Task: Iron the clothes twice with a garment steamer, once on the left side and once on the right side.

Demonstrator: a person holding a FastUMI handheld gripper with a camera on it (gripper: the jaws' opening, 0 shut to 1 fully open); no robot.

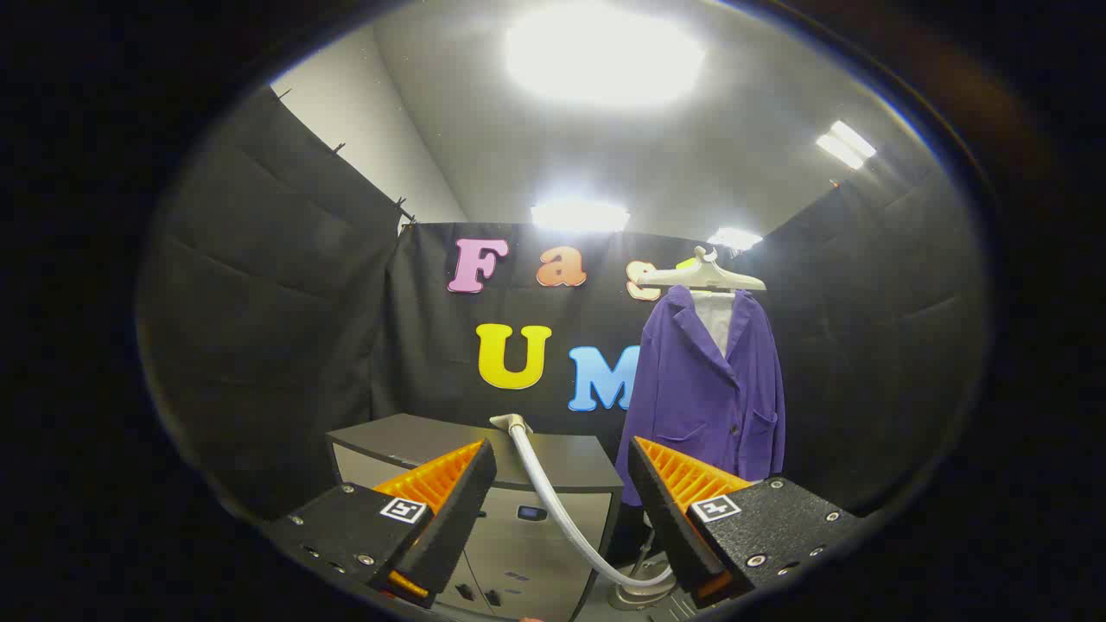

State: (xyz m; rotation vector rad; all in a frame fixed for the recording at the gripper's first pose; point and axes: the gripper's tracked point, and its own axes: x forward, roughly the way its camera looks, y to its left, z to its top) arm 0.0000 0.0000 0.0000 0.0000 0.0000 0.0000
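A purple jacket (713, 393) over a white shirt hangs on a pale hanger (704, 276) beyond my right finger, in front of the black booth wall. A grey cabinet-like steamer unit (484, 484) stands beyond my left finger. Its white ribbed hose (553, 501) rises from a nozzle on the top of the unit and curves down between my fingers toward a metal base (639, 594). My gripper (562, 466) is open, with nothing between the fingers; the hose passes behind the gap without touching either finger.
Black cloth walls enclose the booth on the left, back and right. Bright ceiling lights (605, 52) glare overhead. A stand base sits on the floor below the jacket.
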